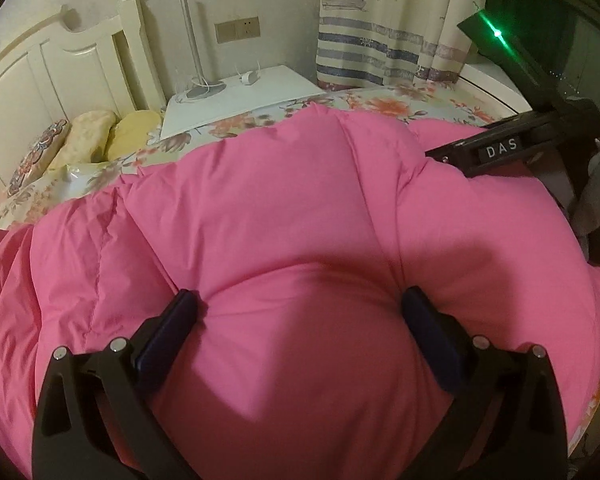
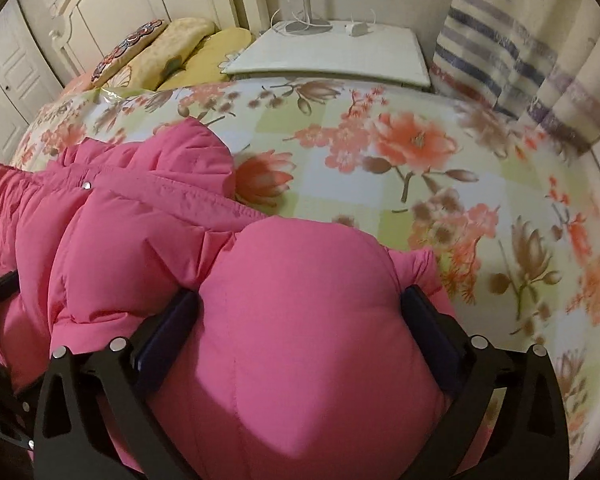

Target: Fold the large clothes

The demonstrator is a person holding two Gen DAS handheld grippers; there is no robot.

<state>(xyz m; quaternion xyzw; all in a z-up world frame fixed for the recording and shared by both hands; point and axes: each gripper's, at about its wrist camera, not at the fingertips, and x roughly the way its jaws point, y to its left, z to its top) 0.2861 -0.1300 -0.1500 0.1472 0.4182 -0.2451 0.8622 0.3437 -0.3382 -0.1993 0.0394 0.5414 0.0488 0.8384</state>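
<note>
A puffy pink down jacket (image 1: 280,200) is spread across the bed and fills most of the left wrist view. My left gripper (image 1: 300,304) is open, its dark fingers (image 1: 180,312) pressed into the padding with a thick bulge between them. In the right wrist view the jacket (image 2: 140,220) lies to the left, with a snap button (image 2: 86,186) showing. My right gripper (image 2: 300,304) is also open, straddling a rounded bulge at the jacket's edge. The right tool's black body (image 1: 500,152) rests on the jacket at the upper right of the left view.
The floral bedsheet (image 2: 420,160) lies bare to the right of the jacket. Pillows (image 2: 172,52) sit by the white headboard (image 1: 60,64). A white nightstand (image 2: 332,52) with a lamp base stands beyond the bed, and a striped curtain (image 1: 380,40) hangs beside it.
</note>
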